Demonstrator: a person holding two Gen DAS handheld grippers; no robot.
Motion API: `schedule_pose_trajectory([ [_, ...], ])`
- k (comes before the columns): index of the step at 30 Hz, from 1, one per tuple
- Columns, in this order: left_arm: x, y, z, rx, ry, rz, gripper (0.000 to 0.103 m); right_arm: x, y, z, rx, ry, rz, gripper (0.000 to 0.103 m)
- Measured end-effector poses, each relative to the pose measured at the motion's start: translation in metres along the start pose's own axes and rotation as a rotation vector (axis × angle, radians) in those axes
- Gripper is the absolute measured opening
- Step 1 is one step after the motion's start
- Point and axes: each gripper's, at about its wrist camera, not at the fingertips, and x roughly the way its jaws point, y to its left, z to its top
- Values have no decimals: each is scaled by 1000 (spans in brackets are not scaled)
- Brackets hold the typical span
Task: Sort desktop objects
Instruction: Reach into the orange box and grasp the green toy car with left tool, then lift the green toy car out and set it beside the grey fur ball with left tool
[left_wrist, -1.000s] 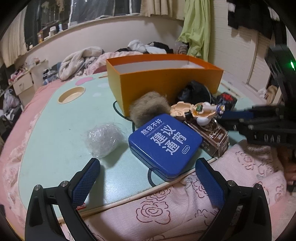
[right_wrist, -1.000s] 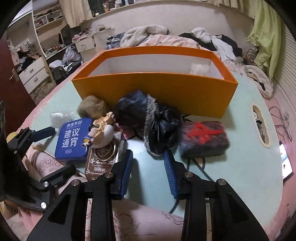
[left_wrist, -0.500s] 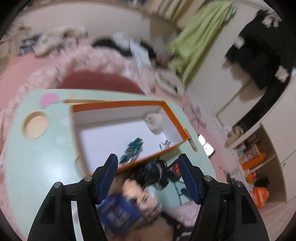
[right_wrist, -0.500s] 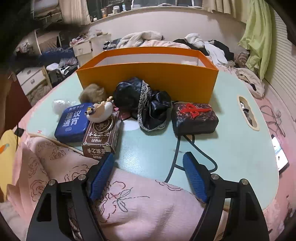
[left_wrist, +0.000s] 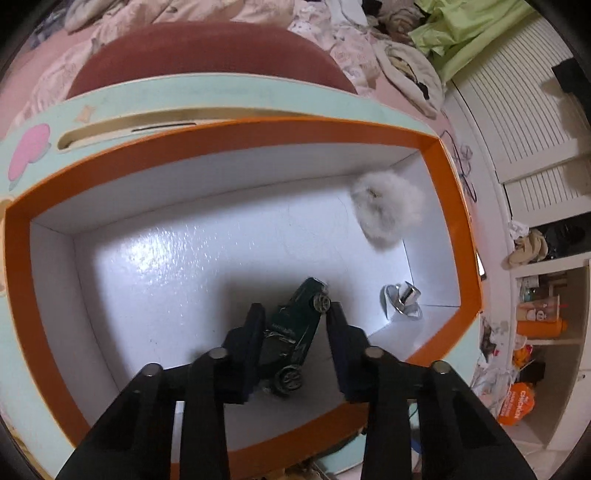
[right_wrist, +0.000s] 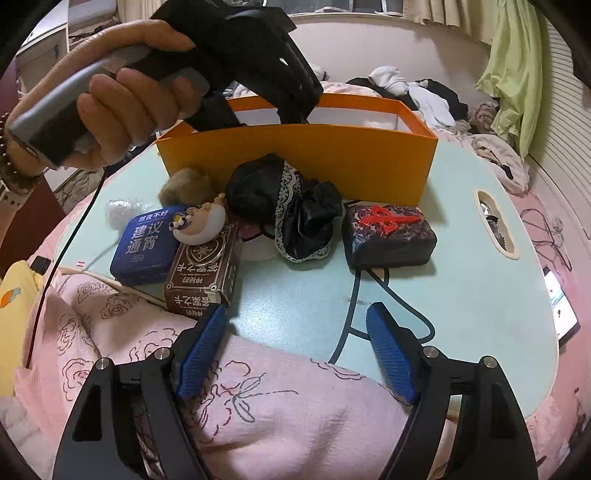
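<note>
The orange box (left_wrist: 454, 206) fills the left wrist view from above. On its white floor are a dark green toy car (left_wrist: 295, 332), a white fluffy ball (left_wrist: 386, 210) and a small silver piece (left_wrist: 400, 301). My left gripper (left_wrist: 295, 308) points down into the box with its jaws closing. The car lies between them, one pad on its wheels and the other on its roof side. In the right wrist view a hand (right_wrist: 122, 99) holds that gripper over the orange box (right_wrist: 295, 155). My right gripper (right_wrist: 295, 314) hangs open over the table's front edge, holding nothing.
In front of the box lie a blue tin (right_wrist: 147, 247), a brown carton (right_wrist: 201, 280) with a figurine (right_wrist: 201, 225) on it, a black lace cloth (right_wrist: 291, 210), a dark block with a red bow (right_wrist: 388, 236) and a brown fur ball (right_wrist: 186, 184). Pink cloth (right_wrist: 258, 398) covers the near edge.
My left gripper swung from the table's front to above the box's inside and narrowed from wide open onto the car. My right gripper spread wider, then held still.
</note>
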Motion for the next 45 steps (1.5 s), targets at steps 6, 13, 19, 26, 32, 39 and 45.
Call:
schedule_pose_trajectory([
  [6,-28,15,-7,-6,-136,-111,22,0,0,0,1,-1,1,79],
  [13,-96,33,-59,58,-322,-234,22,0,0,0,1,-1,0,79],
  [19,-69,50,-104,116,-207,-289,23,0,1,0,0,-1,0,79],
  [26,-52,70,-79,25,-290,-252,24,-1,0,0,-1,-1,1,80],
  [32,-84,77,-101,40,-474,-245,49,0,2,0,-1,-1,0,80],
  [39,-103,83,-200,154,-628,-54,88,1,3,0,-3,14,-30,89],
  [45,-67,116,-235,151,-623,129,90,4,3,1,3,48,-79,102],
])
